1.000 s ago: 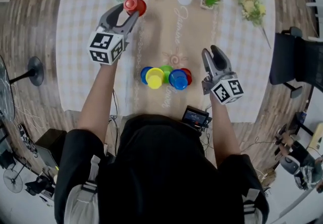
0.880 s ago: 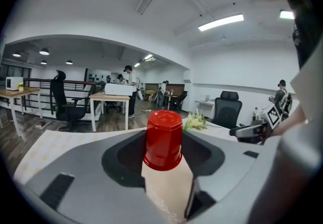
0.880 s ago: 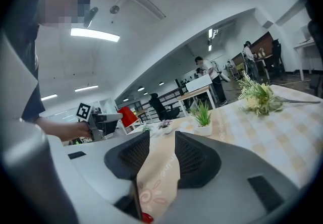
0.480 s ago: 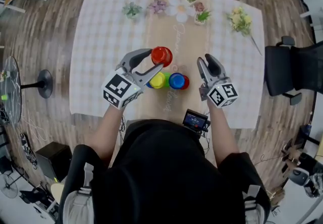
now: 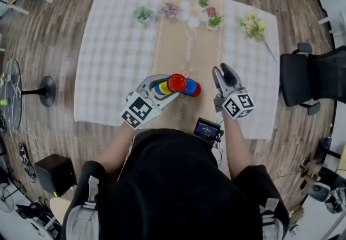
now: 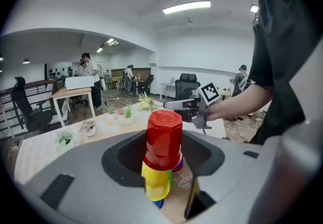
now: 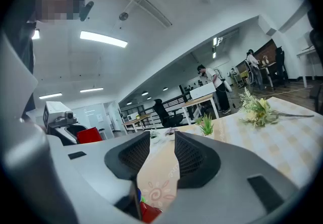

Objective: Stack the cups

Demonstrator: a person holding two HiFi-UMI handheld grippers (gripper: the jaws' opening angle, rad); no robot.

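My left gripper (image 5: 172,83) is shut on a red cup (image 5: 176,82), held mouth down right over a yellow cup (image 5: 163,88). In the left gripper view the red cup (image 6: 164,140) sits between the jaws with the yellow cup (image 6: 155,180) just beneath it; I cannot tell if they touch. A blue cup (image 5: 189,86) and another red cup (image 5: 197,90) lie beside them on the beige runner. My right gripper (image 5: 223,74) stands open and empty to the right of the cups, its pads (image 7: 192,155) apart over the runner.
Small potted plants (image 5: 143,14) and a flower bunch (image 5: 252,25) line the far edge of the checked tablecloth (image 5: 113,55). A small screen device (image 5: 209,128) sits at the near edge. A black office chair (image 5: 313,78) stands to the right of the table.
My left gripper has carried the red cup from the far left of the table back toward me, to above the cluster of cups. The right gripper has stayed beside the cluster.
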